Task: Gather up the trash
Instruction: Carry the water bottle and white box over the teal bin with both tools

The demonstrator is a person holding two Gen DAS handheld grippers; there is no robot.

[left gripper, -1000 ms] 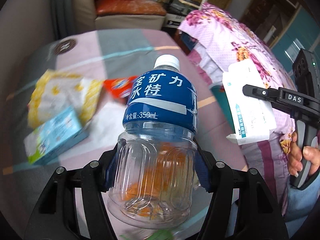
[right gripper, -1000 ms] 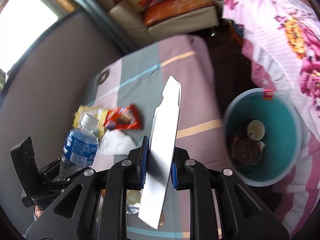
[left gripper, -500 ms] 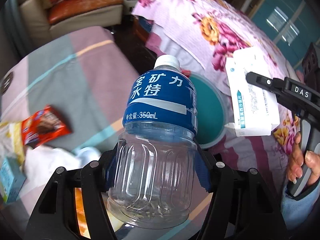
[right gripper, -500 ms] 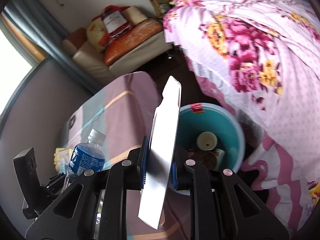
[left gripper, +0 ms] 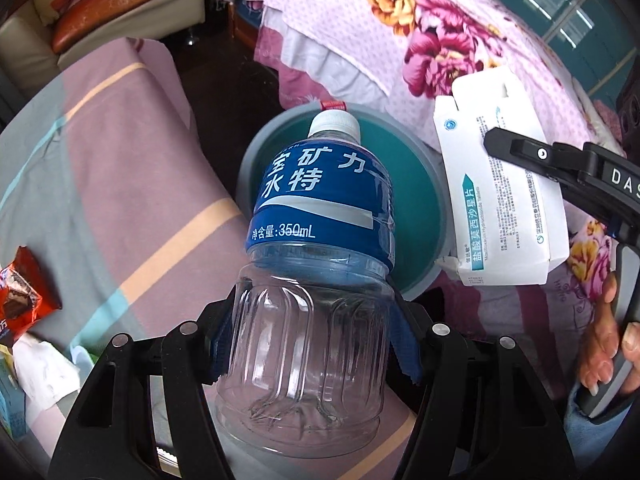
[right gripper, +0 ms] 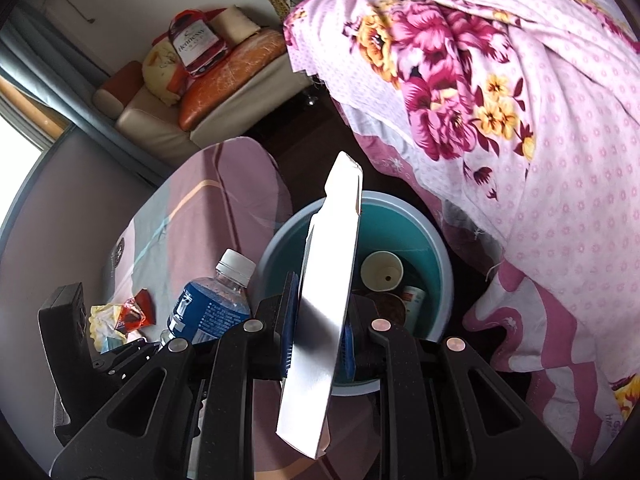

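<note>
The left claw (left gripper: 316, 344) is pinching an empty 350 mL plastic water bottle (left gripper: 316, 280) with a blue label, its blue pads pressing the clear ribbed lower body on both sides while the white cap is pointing away from the claw. The right claw (right gripper: 318, 336) is gripping a flattened white medicine box (right gripper: 328, 300) edge-on, the carton standing up between the pads. Just beyond both claws a teal trash bin (right gripper: 436, 256) is sitting on the dark floor; a paper cup (right gripper: 382, 271) and other rubbish are lying inside it. To the left of the claws a surface under a striped pink and grey cloth (left gripper: 120, 184) is carrying a red snack wrapper (left gripper: 20, 300) and crumpled white paper (left gripper: 44, 372). A floral quilt (right gripper: 520, 100) is hanging to the right of the bin, touching or nearly touching its rim. Far ahead, a cream sofa (right gripper: 160, 120) is holding cushions.
</note>
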